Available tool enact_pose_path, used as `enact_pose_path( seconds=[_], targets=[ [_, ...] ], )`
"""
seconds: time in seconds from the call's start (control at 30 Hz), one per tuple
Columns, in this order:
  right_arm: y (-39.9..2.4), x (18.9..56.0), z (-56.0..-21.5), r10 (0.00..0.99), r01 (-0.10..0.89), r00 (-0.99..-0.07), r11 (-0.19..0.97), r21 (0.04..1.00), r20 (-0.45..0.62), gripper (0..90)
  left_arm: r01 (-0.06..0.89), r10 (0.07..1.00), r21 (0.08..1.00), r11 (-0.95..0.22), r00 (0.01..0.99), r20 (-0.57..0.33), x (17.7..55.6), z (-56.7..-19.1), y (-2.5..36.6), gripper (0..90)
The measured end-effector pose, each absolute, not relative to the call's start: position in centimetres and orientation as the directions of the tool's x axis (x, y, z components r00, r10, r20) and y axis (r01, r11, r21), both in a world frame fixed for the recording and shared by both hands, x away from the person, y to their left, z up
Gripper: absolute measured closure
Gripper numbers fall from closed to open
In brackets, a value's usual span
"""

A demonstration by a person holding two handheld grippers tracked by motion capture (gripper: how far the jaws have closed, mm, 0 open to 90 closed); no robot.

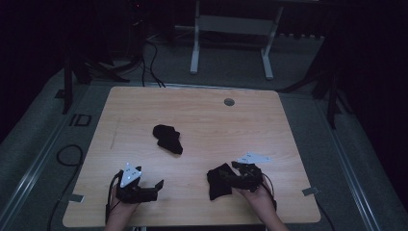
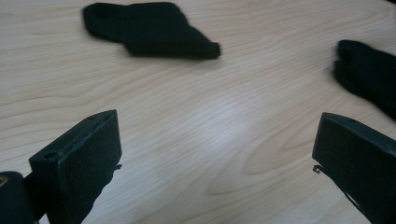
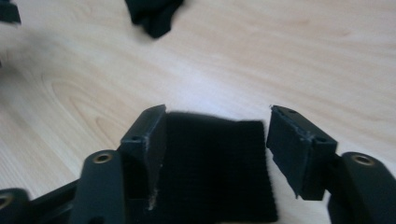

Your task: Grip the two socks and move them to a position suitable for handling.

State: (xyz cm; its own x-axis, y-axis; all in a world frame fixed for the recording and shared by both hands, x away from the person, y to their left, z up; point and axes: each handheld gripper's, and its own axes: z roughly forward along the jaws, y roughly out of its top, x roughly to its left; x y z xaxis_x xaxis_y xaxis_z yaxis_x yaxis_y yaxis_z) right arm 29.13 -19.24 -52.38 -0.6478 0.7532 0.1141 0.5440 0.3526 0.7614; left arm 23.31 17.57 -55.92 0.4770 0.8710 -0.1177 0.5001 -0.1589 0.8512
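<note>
Table [image 1: 202,120] runs lengthwise across the high view, person's hands entering at its near edge. One sock [image 1: 168,138] lies near the table's middle, slightly left. Second sock [image 1: 220,182] lies on the near right part, well apart from the first. Right gripper [image 1: 230,174] sits at this sock's right side; in the right gripper view the sock [image 3: 215,163] lies between the parted jaws. Left gripper [image 1: 156,187] stands at near left, over bare wood, left of the second sock.
</note>
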Motion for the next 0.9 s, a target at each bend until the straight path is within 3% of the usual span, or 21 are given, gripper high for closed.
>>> enact_pose_path(
  seconds=[0.13, 0.37, 0.43, 0.47, 0.5, 0.53, 0.57, 0.63, 0.7, 0.8, 0.9],
  targets=[
    [-17.5, 28.8, -55.0, 0.733, 0.549, -0.678, 0.454, 0.702, 0.056, 33.6, 0.506, 0.86, 0.845, -0.173, 0.496, -0.121, 23.3, -55.9, 16.6, 1.5],
    [-17.2, 28.8, -55.8, 0.727, 0.533, -0.686, 0.511, 0.674, -0.008, 39.5, 0.511, 0.834, 0.834, -0.208, 0.538, -0.122, 23.4, -56.2, 15.0, 1.5],
    [-17.1, 28.3, -56.0, 0.734, 0.515, -0.678, 0.506, 0.692, -0.032, 52.3, 0.518, 0.826, 0.83, -0.206, 0.547, -0.136, 23.5, -56.2, 14.6, 1.6],
    [-17.1, 28.3, -56.0, 0.734, 0.515, -0.678, 0.506, 0.692, -0.032, 52.3, 0.518, 0.822, 0.828, -0.215, 0.554, -0.133, 23.6, -56.2, 14.3, 1.6],
    [-17.1, 28.2, -56.0, 0.728, 0.5, -0.684, 0.509, 0.701, -0.041, 62.9, 0.518, 0.818, 0.824, -0.228, 0.561, -0.126, 23.6, -56.2, 13.9, 1.6],
    [-17.1, 28.1, -56.0, 0.727, 0.492, -0.684, 0.512, 0.704, -0.051, 67.0, 0.517, 0.813, 0.821, -0.244, 0.57, -0.117, 23.7, -56.3, 13.5, 2.0],
    [-17.0, 28.0, -55.9, 0.721, 0.483, -0.691, 0.519, 0.705, -0.057, 76.2, 0.513, 0.807, 0.817, -0.263, 0.582, -0.106, 23.8, -56.3, 12.6, 6.2],
    [-16.8, 27.9, -55.7, 0.7, 0.471, -0.712, 0.532, 0.703, -0.053, 77.2, 0.505, 0.79, 0.814, -0.286, 0.605, -0.098, 24.0, -56.2, 11.9, 7.4],
    [-16.8, 27.7, -55.5, 0.682, 0.462, -0.73, 0.541, 0.703, -0.045, 77.4, 0.498, 0.787, 0.816, -0.293, 0.611, -0.091, 24.0, -56.1, 11.6, 16.7],
    [-16.7, 27.0, -54.3, 0.64, 0.428, -0.768, 0.529, 0.733, -0.014, 77.4, 0.483, 0.749, 0.817, -0.313, 0.655, -0.1, 24.4, -56.0, 10.8, 18.3],
    [-16.6, 25.8, -52.2, 0.59, 0.39, -0.807, 0.49, 0.78, 0.033, 77.4, 0.447, 0.692, 0.833, -0.327, 0.713, -0.111, 24.7, -55.3, 10.2, 43.3]
  ],
)
